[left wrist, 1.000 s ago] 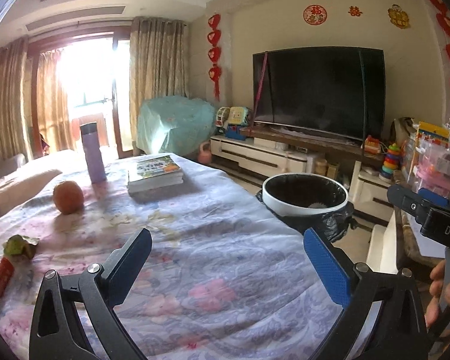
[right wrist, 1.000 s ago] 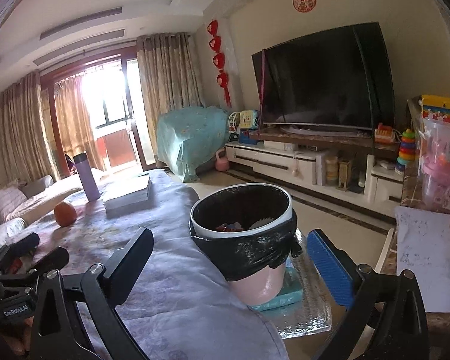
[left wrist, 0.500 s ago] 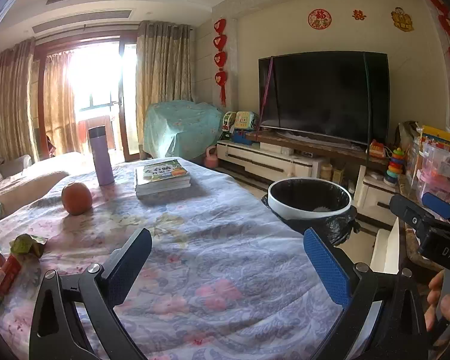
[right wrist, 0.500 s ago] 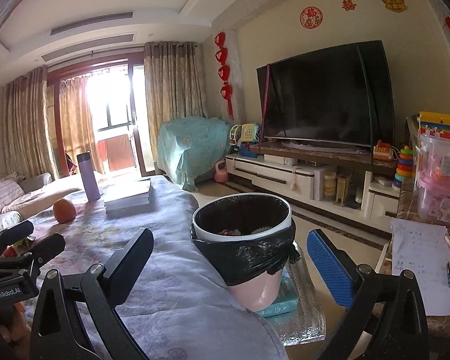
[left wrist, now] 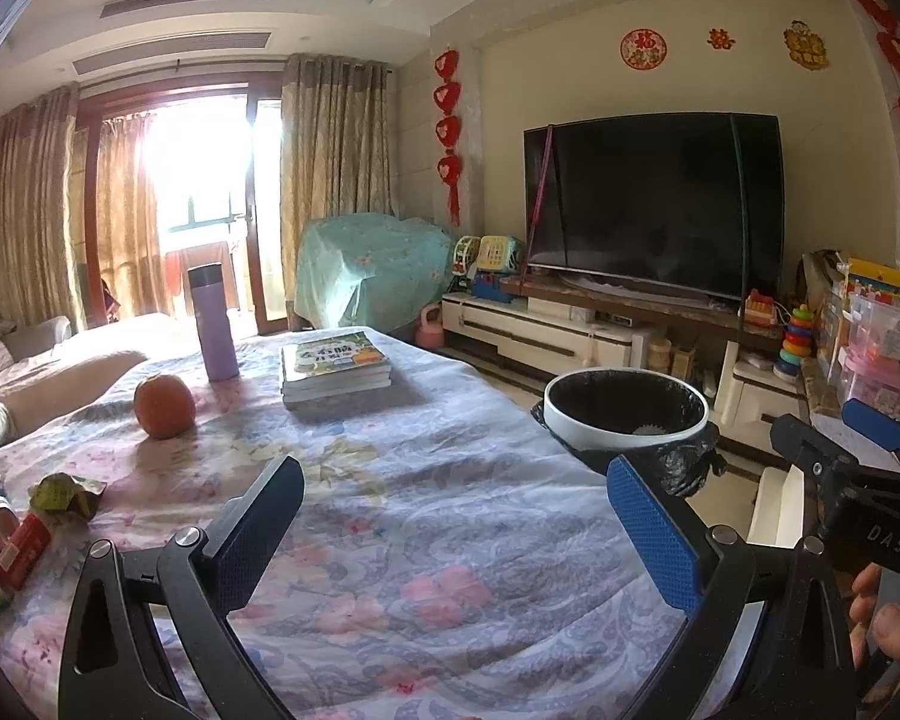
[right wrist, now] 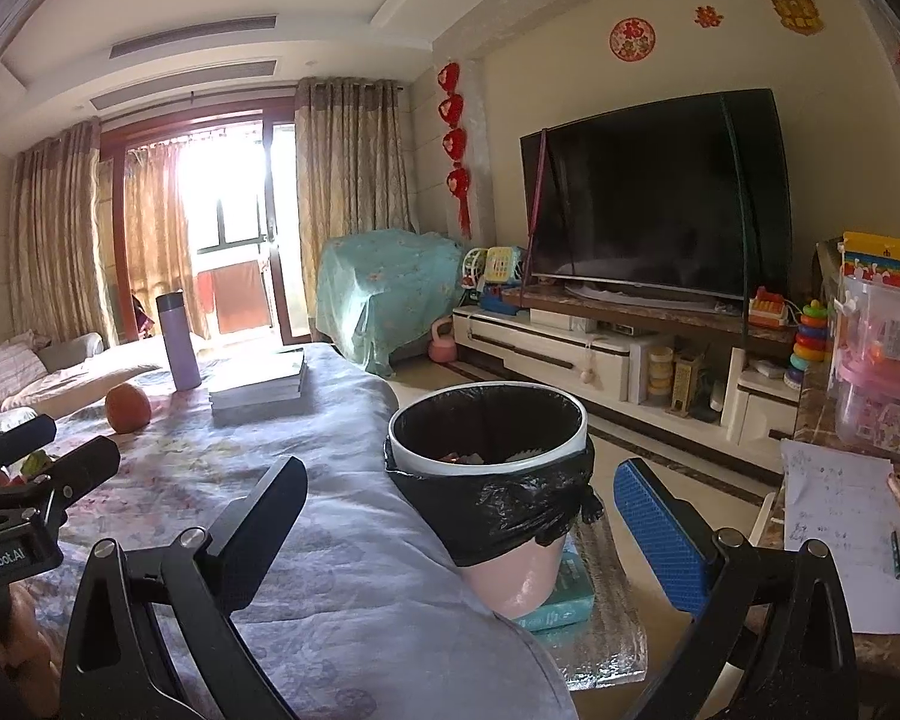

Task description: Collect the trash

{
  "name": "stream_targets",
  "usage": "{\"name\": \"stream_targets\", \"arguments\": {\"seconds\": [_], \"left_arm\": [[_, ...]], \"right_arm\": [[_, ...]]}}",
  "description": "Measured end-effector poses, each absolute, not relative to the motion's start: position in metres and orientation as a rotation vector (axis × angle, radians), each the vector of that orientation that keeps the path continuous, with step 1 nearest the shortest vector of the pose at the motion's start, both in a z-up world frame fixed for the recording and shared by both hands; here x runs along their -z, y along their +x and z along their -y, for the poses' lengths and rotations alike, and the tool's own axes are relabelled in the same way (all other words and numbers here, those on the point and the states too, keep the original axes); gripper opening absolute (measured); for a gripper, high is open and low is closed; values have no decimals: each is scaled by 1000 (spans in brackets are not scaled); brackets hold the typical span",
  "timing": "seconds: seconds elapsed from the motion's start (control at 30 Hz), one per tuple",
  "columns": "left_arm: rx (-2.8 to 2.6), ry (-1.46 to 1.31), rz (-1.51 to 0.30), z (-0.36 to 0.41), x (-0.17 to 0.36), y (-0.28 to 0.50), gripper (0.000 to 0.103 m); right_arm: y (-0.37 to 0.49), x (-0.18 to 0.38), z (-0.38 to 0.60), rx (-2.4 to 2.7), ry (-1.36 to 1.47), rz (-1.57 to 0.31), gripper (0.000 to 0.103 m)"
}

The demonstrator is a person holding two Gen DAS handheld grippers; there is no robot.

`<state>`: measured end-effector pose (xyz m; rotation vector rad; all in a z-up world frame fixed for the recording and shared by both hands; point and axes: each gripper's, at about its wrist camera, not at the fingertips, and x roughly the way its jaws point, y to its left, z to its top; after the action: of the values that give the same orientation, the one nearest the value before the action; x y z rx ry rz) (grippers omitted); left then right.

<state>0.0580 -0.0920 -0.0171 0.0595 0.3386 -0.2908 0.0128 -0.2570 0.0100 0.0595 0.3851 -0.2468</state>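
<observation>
A pink trash bin lined with a black bag stands off the table's right edge, with some scraps inside; its rim shows in the left wrist view. Crumpled wrappers and red packets lie at the table's left edge. My left gripper hovers open over the floral tablecloth with nothing between its fingers. My right gripper is open too, nothing held, with the bin just beyond its fingers. The other gripper shows at the left of the right wrist view.
An orange, a purple flask and a stack of books sit at the table's far end. A TV on a low white cabinet fills the far wall. Toy boxes and a paper sheet crowd the right side.
Both grippers have tilted upward, so the table and bin sit lower in each view. Both stay open and hold nothing.
</observation>
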Motion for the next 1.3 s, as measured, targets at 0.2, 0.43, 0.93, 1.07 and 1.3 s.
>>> {"name": "stream_targets", "arguments": {"seconds": [0.2, 0.43, 0.93, 1.07, 1.3], "left_arm": [[295, 54, -339, 90, 18, 57, 102], [290, 55, -333, 88, 19, 56, 102], [298, 55, -334, 87, 19, 56, 102], [296, 54, -333, 87, 18, 56, 102], [295, 56, -335, 87, 19, 56, 102]], "right_arm": [[14, -9, 257, 244, 62, -387, 103], [11, -10, 258, 239, 70, -373, 103], [10, -12, 253, 227, 75, -364, 103], [11, -12, 252, 225, 75, -364, 103], [10, -12, 252, 219, 77, -366, 103]]}}
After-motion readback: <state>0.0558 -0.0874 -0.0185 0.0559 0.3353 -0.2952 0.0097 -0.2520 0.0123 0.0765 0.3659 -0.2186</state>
